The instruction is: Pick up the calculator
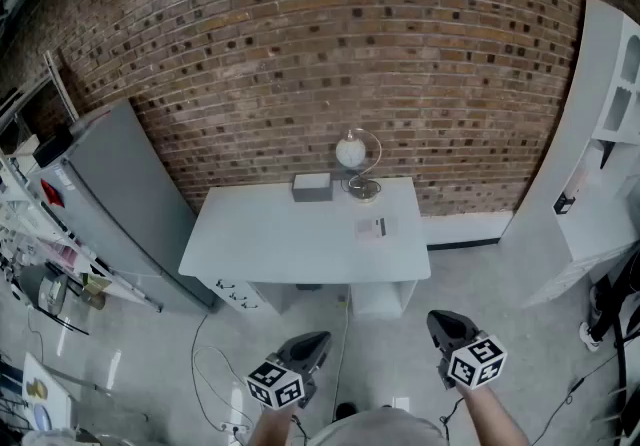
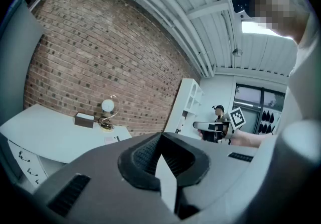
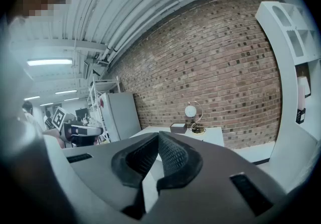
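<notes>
Plainly, the task has hardly begun: nothing has been picked up and the whole approach is yet to be made. The calculator point(image 1: 372, 227), a small flat pale slab with a darker strip at one end as far as the head view shows, lies flat on the white worktop point(image 1: 260, 239) that stands against the brick wall point(image 1: 300, 44). It sits towards the right half of the top, nearer the front edge than the grey box point(image 1: 312, 187) and the globe lamp point(image 1: 352, 152) at the back, and apart from both.

The person stands back from the worktop with bare floor between. The left tongs point(image 1: 314, 341) and the right tongs point(image 1: 446, 321) are held low and close to the body, pointing roughly towards the worktop and well apart from the calculator. In each gripper view the ribbed pads meet at the tip, so both pairs are pressed together with nothing between them.

What is left, by this reading, is everything that counts: stepping up to the worktop, spreading one pair of tongs, bringing it down round the thin slab, pinching its edges and lifting it clear
</notes>
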Demonstrator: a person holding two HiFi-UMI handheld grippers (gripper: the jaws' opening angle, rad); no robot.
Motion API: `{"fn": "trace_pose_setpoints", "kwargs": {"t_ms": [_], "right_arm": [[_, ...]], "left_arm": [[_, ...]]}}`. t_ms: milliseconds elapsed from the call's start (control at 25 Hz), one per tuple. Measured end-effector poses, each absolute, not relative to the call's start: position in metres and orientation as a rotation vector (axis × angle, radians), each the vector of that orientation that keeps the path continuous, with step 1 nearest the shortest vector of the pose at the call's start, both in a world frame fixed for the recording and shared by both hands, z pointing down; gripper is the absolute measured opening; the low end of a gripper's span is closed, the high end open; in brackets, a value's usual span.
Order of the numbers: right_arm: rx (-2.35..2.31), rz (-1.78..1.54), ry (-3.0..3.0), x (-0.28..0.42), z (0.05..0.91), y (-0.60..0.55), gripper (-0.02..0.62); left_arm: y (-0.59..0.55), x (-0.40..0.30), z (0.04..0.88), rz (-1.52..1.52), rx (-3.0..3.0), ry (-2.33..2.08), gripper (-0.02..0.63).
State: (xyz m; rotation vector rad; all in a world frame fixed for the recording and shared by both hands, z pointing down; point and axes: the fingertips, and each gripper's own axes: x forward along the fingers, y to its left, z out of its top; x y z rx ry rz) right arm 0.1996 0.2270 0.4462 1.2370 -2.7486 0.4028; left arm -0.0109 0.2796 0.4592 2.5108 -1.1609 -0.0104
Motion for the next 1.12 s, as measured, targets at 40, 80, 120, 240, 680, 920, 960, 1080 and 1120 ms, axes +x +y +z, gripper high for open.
{"fn": "trace_pose_setpoints", "kwargs": {"t_ms": [40,80,120,240,680,920,960,1080,1120], "right_arm": [[1.234,0.396,-2.751,0.199,0.444,0.227,0.011],[1.230,0.389,-2.753,0.198,0.442,0.227,0.011],[1.228,0.383,-2.755,0.197,0.441,0.227,0.011],[1.227,0.373,-2.759,0.195,0.438,0.228,0.011],[1.322,0.417,-2.722,0.195,0.439,0.224,0.012],[1.332,0.398,-2.717,0.190,0.437,0.222,0.045],[1.333,0.401,-2.717,0.189,0.437,0.222,0.051],[1.328,0.410,-2.716,0.184,0.441,0.222,0.082],[1.324,0.412,-2.717,0.182,0.442,0.223,0.094]], "left_arm": [[0.279,-0.011,0.459,-0.011,2.510,-1.162,0.014],[0.279,-0.012,0.458,-0.011,2.510,-1.163,0.014],[0.278,-0.012,0.458,-0.012,2.509,-1.164,0.014],[0.279,-0.012,0.458,-0.017,2.508,-1.161,0.014],[0.276,-0.019,0.460,-0.029,2.501,-1.166,0.014],[0.273,-0.026,0.463,-0.034,2.496,-1.160,0.014],[0.273,-0.027,0.464,-0.034,2.495,-1.157,0.014],[0.273,-0.030,0.468,-0.033,2.492,-1.146,0.014],[0.273,-0.031,0.469,-0.035,2.491,-1.144,0.014]]}}
